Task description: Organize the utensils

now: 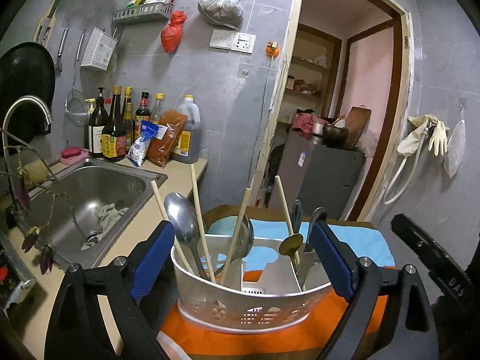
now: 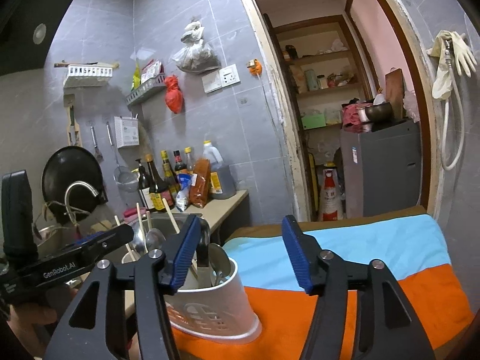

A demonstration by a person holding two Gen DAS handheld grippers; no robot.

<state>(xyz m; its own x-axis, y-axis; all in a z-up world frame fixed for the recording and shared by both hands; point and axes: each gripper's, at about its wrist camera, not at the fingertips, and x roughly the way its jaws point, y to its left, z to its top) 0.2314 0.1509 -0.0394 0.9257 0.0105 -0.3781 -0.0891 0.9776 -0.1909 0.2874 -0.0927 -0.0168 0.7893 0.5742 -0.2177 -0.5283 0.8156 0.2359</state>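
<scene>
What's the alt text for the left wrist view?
An open left claw with blue pads frames a white plastic utensil caddy holding wooden chopsticks and metal spoons, on an orange-and-blue cloth. A steel sink lies to the left.

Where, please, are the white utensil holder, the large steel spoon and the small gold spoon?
white utensil holder [image 1: 240, 306]: left wrist view, front wall.
large steel spoon [image 1: 180, 216]: left wrist view, its bowl.
small gold spoon [image 1: 290, 244]: left wrist view, its bowl.
</scene>
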